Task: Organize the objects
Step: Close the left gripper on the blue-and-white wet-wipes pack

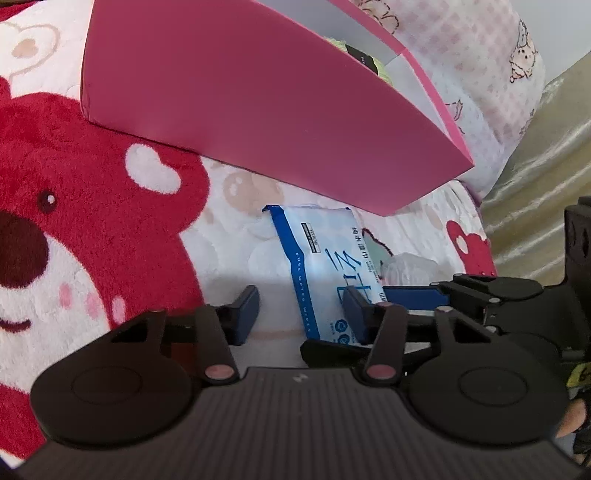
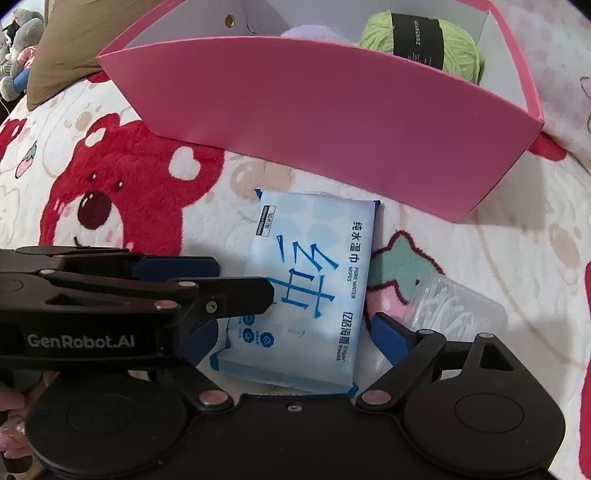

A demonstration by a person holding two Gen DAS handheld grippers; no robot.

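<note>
On the fleecy white blanket (image 2: 498,258) printed with red bears, a flat blue-and-white plastic pack of wet wipes (image 2: 310,284) lies just below the pink cardboard box (image 2: 314,118), which holds a green yarn ball (image 2: 436,44) at its 1 o'clock corner. The right gripper (image 2: 291,343) straddles the pack's near end, fingers spread wide. The left gripper (image 1: 303,314), fingers also parted, hovers at the pack's 9 o'clock side. A clear bag of cotton swabs (image 2: 454,306) lies at the pack's 4 o'clock.

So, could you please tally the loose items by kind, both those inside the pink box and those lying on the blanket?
Yarn balls: 2, the green yarn ball and the purple yarn ball, both in the pink box
Wet wipes pack: 1, on the blanket
Clear cotton swab box: 1, on the blanket
Total: 4
</note>
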